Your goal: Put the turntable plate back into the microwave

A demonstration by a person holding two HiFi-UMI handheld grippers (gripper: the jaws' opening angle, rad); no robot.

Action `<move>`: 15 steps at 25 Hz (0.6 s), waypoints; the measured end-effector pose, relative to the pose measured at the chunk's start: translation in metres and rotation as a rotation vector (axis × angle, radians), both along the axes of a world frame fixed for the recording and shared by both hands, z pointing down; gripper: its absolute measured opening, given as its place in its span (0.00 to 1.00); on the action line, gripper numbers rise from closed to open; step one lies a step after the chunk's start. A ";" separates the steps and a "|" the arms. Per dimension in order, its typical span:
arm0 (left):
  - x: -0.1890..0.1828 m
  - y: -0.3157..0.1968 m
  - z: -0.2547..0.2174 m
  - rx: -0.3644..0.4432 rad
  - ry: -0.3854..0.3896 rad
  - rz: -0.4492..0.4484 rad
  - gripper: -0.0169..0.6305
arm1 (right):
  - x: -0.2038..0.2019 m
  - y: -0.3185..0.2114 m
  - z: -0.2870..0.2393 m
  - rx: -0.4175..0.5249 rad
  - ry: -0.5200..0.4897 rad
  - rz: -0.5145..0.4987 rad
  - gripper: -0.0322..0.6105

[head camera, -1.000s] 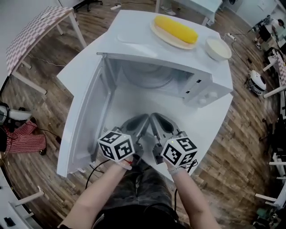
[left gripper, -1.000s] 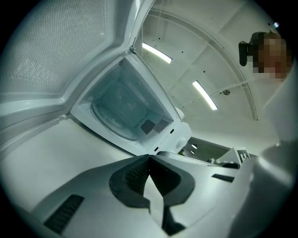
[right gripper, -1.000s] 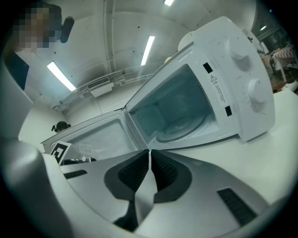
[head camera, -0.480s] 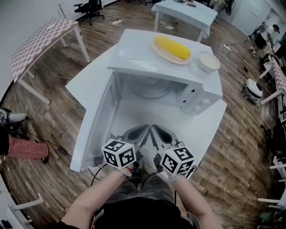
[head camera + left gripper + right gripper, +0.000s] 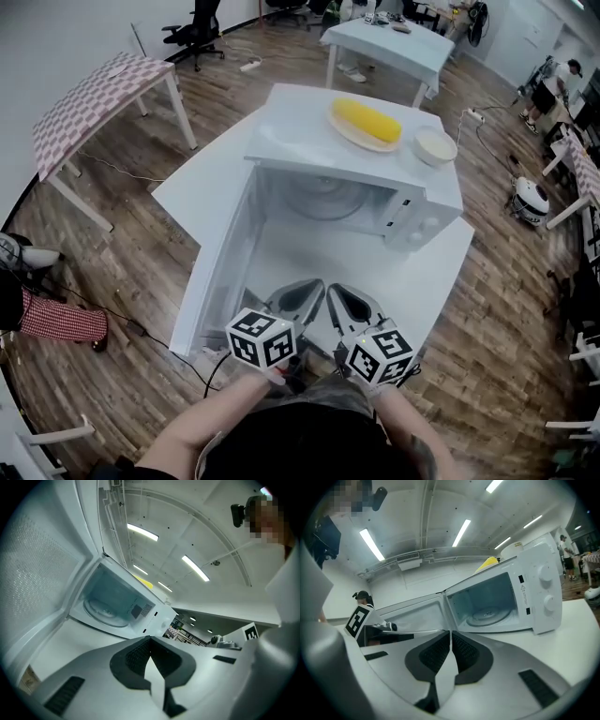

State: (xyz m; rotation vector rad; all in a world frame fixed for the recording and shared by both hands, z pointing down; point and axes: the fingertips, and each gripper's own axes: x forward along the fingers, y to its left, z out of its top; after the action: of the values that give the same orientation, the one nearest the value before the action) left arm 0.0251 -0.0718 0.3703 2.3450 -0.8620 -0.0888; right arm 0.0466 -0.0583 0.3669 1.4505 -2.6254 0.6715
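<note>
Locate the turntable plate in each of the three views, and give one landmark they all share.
Head view: the turntable plate sits upper centre, inside the microwave cavity.
Left gripper view: left of centre, inside the cavity.
Right gripper view: right of centre, inside the cavity.
Shared landmark: the open microwave door, left of the cavity in all three.

Matching pair here: left gripper (image 5: 316, 285) and right gripper (image 5: 335, 288), both smooth light-grey shells, pointy at the front. Black ribbed pads (image 5: 436, 651) inside, dark slotted vents (image 5: 536, 686) on the flanks. White cube (image 5: 263, 339) with black square markers on each. Thin black cable (image 5: 213, 368) off the left one.
</note>
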 end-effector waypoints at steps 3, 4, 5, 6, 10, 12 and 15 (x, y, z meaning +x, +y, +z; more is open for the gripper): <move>0.001 0.006 -0.006 0.024 -0.004 0.012 0.05 | 0.003 0.007 -0.006 0.017 0.013 -0.002 0.10; 0.001 0.008 -0.007 0.036 -0.011 0.016 0.05 | 0.004 0.009 -0.009 0.026 0.015 -0.001 0.10; 0.000 0.009 -0.009 0.047 -0.019 0.020 0.05 | 0.005 0.010 -0.012 0.034 0.014 0.001 0.10; -0.001 0.010 -0.011 0.057 -0.027 0.025 0.05 | 0.005 0.010 -0.014 0.039 0.010 0.002 0.10; -0.004 0.016 -0.018 0.103 -0.054 0.039 0.05 | 0.004 0.016 -0.020 0.051 -0.003 0.008 0.10; -0.004 0.017 -0.022 0.121 -0.059 0.037 0.05 | 0.004 0.017 -0.022 0.053 -0.013 0.023 0.10; -0.007 0.017 -0.021 0.134 -0.058 0.026 0.05 | 0.009 0.014 -0.016 0.028 -0.032 0.080 0.10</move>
State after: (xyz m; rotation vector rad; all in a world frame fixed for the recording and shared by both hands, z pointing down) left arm 0.0183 -0.0543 0.3490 2.4938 -0.8779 -0.0699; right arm 0.0553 -0.0444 0.3512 1.5730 -2.6229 0.6728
